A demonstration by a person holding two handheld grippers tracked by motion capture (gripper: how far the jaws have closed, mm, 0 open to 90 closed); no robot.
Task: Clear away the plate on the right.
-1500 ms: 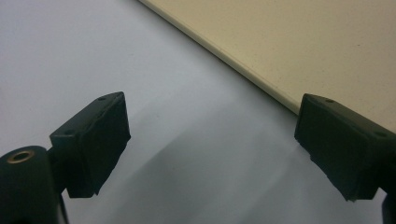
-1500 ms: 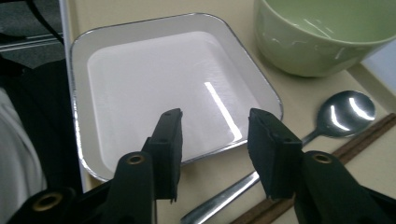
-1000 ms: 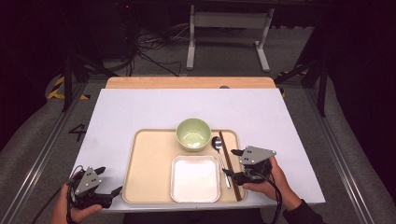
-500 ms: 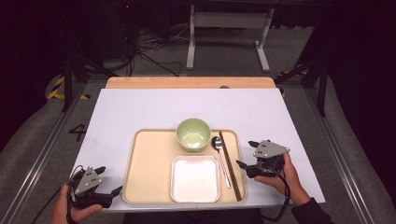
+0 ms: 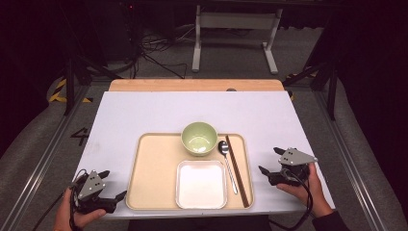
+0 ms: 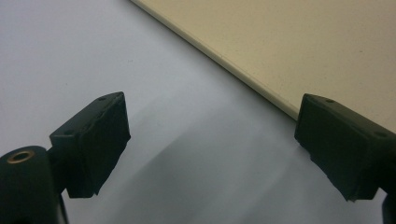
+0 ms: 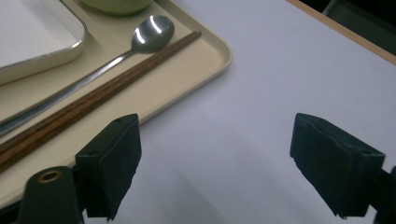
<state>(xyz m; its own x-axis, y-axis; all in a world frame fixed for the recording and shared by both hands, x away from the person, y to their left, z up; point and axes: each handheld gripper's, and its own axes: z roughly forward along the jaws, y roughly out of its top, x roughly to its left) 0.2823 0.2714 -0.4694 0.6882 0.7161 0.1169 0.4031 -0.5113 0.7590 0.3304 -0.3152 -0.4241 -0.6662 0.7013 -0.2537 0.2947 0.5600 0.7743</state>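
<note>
A beige tray (image 5: 154, 192) lies near the table's front edge. On it are a green bowl (image 5: 199, 138), a square white plate (image 5: 201, 184), a metal spoon (image 5: 228, 163) and brown chopsticks (image 5: 237, 171) along its right side. My right gripper (image 5: 269, 161) rests on the white table right of the tray. Its jaws have just been opening, and they stand open with nothing between them (image 7: 215, 158). The spoon (image 7: 152, 30) and chopsticks (image 7: 107, 91) lie to its left. My left gripper (image 5: 114, 185) sits open at the tray's front left corner, over bare table (image 6: 210, 140).
The white tabletop (image 5: 144, 115) has free room behind and on both sides of the tray. A wooden strip (image 5: 192, 85) runs along the far edge. Metal rails flank the table, and a stand's legs (image 5: 235, 29) and cables are on the dark floor beyond.
My right gripper has moved right, off the tray's right edge and away from the chopsticks, onto bare table. Its jaws have spread wider. The left gripper has kept still.
</note>
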